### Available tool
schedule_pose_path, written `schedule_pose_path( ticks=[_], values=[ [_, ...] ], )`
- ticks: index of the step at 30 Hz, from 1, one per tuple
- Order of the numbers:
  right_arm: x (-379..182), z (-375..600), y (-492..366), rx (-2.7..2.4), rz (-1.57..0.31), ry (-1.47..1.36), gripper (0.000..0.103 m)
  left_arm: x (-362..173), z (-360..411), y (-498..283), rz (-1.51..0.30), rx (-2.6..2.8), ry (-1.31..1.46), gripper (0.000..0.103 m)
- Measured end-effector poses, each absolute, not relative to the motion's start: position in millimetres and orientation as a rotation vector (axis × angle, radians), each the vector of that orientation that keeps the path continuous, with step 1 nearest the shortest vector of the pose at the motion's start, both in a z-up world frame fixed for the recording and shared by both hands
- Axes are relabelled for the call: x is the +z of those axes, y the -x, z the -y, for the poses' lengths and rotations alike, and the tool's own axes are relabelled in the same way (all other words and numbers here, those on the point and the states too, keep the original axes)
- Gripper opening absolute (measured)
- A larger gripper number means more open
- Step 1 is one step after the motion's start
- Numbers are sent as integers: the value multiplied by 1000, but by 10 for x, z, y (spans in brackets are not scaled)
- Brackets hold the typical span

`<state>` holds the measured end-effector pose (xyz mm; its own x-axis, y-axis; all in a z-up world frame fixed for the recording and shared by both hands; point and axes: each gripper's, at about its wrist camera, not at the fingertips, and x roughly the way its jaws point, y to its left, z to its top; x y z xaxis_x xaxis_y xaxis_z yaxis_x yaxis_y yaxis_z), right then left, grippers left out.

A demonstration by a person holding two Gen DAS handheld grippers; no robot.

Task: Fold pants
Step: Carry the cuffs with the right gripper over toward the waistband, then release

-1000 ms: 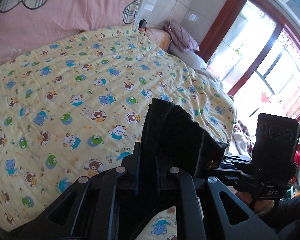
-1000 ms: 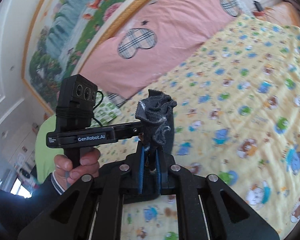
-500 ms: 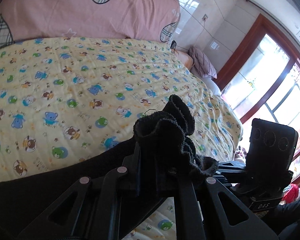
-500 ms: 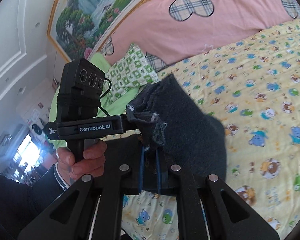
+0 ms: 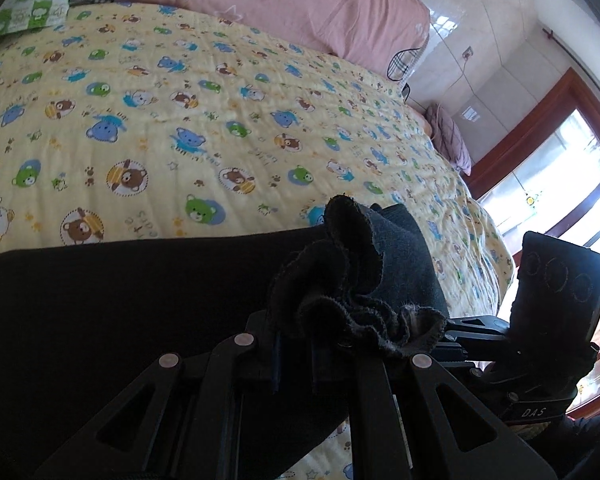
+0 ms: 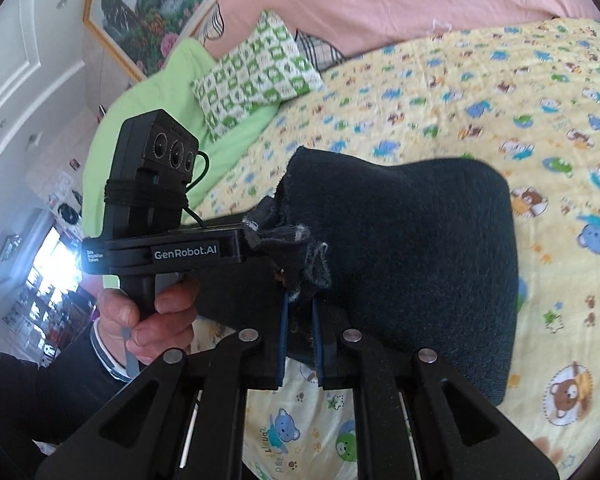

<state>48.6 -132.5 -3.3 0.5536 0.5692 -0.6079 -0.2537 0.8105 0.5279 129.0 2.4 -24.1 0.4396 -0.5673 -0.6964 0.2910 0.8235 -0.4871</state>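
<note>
The dark pants (image 5: 112, 312) hang stretched between my two grippers just above the yellow bear-print bedspread (image 5: 204, 128). My left gripper (image 5: 296, 344) is shut on a bunched edge of the pants. My right gripper (image 6: 298, 312) is shut on another bunched edge, and the cloth (image 6: 412, 248) spreads to its right over the bed. Each gripper shows in the other's view: the right one (image 5: 548, 320) at the left view's right edge, the left one (image 6: 160, 216) held in a hand on the right view's left side.
A pink duvet (image 5: 268, 0) lies along the back of the bed. A green patterned pillow (image 6: 256, 76) and a light green cover (image 6: 160, 92) sit at the head. A window with a red-brown frame (image 5: 548, 136) stands beyond the bed's edge.
Both grippers have swung down and forward toward the bed with the pants. The cloth, bunched a second ago, now spreads wide over the bedspread.
</note>
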Motion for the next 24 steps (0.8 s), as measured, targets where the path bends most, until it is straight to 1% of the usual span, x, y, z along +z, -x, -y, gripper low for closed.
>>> schedule_pose_path(
  ticks=[7, 9, 11, 14, 17, 19, 22, 24],
  values=[
    [-156, 1277, -551, 482, -940, -389, 16, -343, -192, -1198, -995, -481, 360, 8],
    [-173, 1267, -557, 485, -951, -393, 22, -323, -237, -1144, -992, -455, 372, 9],
    [-173, 1249, -541, 497, -951, -396, 30, -311, -294, -1093, -987, -430, 386, 11],
    [-143, 1188, -520, 505, -944, -376, 37, -284, -398, -995, -976, -394, 406, 13],
    [-107, 1143, -521, 514, -939, -378, 38, -234, -520, -870, -957, -353, 415, 15],
    [-72, 1123, -514, 528, -932, -388, 38, -201, -618, -781, -945, -324, 425, 20],
    [1, 1060, -525, 546, -916, -379, 39, -144, -826, -599, -911, -263, 475, 20],
    [55, 1017, -535, 556, -903, -380, 43, -111, -940, -485, -897, -232, 500, 20]
  ],
)
